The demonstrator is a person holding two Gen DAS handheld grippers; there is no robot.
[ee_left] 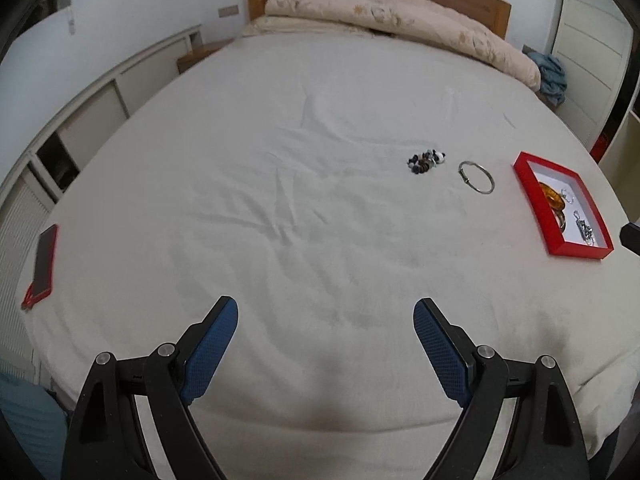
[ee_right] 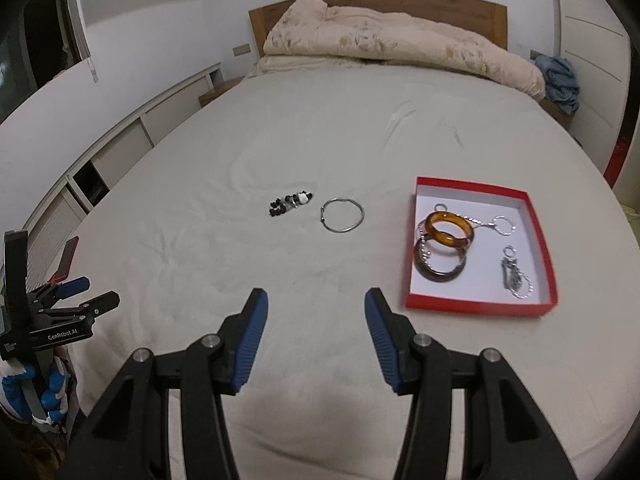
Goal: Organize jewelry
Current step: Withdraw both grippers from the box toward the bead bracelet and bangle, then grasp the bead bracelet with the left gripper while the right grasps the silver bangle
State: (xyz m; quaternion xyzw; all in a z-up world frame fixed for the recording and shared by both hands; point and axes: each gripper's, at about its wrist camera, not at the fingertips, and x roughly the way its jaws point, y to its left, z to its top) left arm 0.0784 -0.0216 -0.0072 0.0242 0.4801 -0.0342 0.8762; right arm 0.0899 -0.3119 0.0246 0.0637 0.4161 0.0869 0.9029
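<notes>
A red tray (ee_right: 476,306) with a white floor lies on the bed at the right. In it are an amber bangle (ee_right: 450,231), a dark bangle (ee_right: 440,272) and silver chains (ee_right: 516,276). A thin silver bangle (ee_right: 343,215) and a black-and-white bead bracelet (ee_right: 291,203) lie on the sheet left of the tray. My right gripper (ee_right: 316,300) is open and empty, near the front edge, short of the silver bangle. My left gripper (ee_left: 325,312) is open and empty, well short of the bead bracelet (ee_left: 426,161), silver bangle (ee_left: 476,176) and tray (ee_left: 576,254).
A phone in a red case (ee_left: 42,266) lies at the bed's left edge. A folded beige quilt (ee_right: 400,46) lies against the wooden headboard (ee_right: 400,0). White cabinets (ee_left: 92,112) run along the left. My left gripper also shows in the right wrist view (ee_right: 84,292).
</notes>
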